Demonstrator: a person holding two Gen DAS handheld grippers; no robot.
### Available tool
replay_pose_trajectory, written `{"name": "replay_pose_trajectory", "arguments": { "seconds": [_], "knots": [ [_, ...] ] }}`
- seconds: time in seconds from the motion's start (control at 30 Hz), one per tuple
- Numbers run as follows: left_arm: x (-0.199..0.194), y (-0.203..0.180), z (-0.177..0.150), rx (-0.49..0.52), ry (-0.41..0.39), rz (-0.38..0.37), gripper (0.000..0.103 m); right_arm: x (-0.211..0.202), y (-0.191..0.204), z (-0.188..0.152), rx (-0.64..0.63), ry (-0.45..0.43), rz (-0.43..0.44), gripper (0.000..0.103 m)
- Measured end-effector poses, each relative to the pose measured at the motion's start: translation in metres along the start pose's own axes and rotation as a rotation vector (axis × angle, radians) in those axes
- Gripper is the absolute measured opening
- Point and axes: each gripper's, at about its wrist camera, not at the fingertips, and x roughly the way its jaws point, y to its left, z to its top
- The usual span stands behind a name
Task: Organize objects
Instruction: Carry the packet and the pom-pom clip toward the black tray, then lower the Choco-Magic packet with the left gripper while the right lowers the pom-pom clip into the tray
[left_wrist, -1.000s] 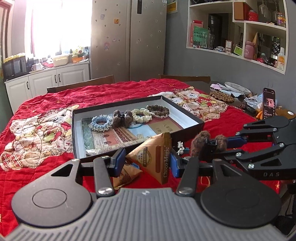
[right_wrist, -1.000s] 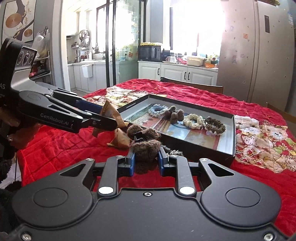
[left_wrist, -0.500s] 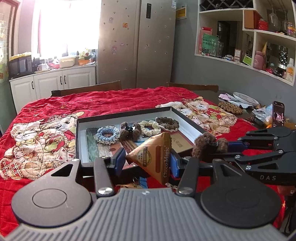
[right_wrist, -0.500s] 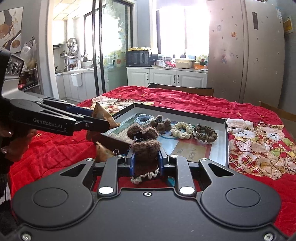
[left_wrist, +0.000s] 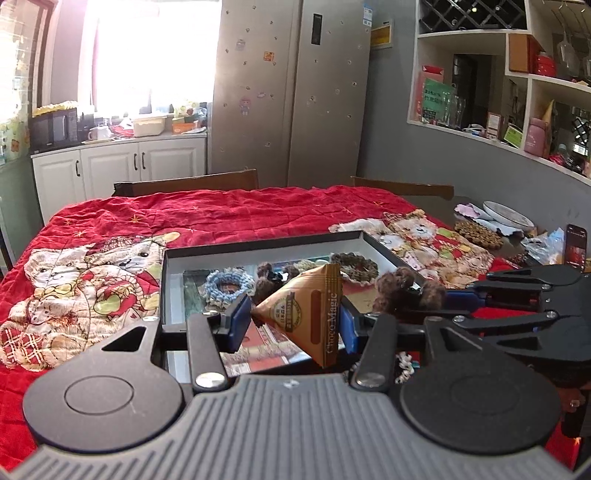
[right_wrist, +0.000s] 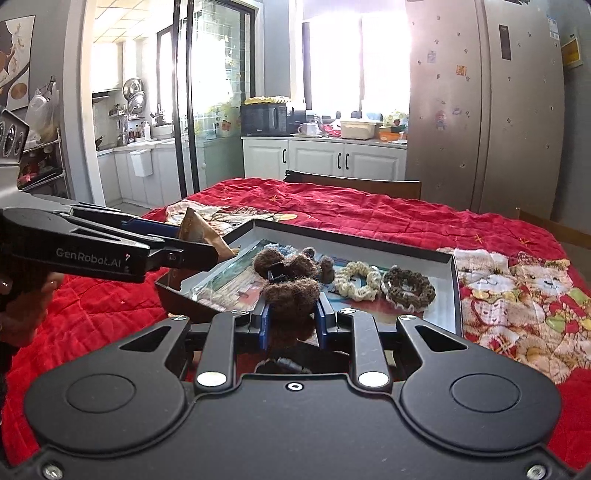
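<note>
Two grippers each hold one thing above the near edge of the tray (left_wrist: 380, 247), which lies on the red quilt (left_wrist: 229, 214). On the left, the left gripper (left_wrist: 291, 319) has its blue pads closed on a brown triangular snack packet (left_wrist: 310, 310) with the words "Choco Magic" on its side; the packet hangs over the near left part of the tray. It is stiff foil with sharp corners, and only its two faces are pressed, so I think it can turn or slip out if the grip loosens too early, and it may then land on the blue scrunchie (left_wrist: 227, 286) or outside the wall. To the right, the right gripper (right_wrist: 291, 319) is narrowly closed on a brown fuzzy hair tie (right_wrist: 290, 291), a soft thing of woolly balls joined by a small black clip. Because it is fluffy, its fibres may stick to the pads when the jaws open, so it may not drop cleanly. The two grippers are near to each other, and a careless move could knock them together. In the tray there are already, from left to right, a second brown fuzzy piece (right_wrist: 327, 266), a cream scrunchie (right_wrist: 360, 280) and a dark brown scrunchie (right_wrist: 408, 290), lying in one row, so the free place is in front of them.
</note>
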Motion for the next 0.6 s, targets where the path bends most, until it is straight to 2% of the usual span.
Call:
{"name": "replay_pose_trajectory", "arguments": {
  "seconds": [0.6],
  "knots": [
    [0.038, 0.028, 0.012, -0.095, 0.005, 0.068, 0.054, 0.058, -0.014, 0.023, 0.033, 0.026, -0.040, 0.023]
  ]
}}
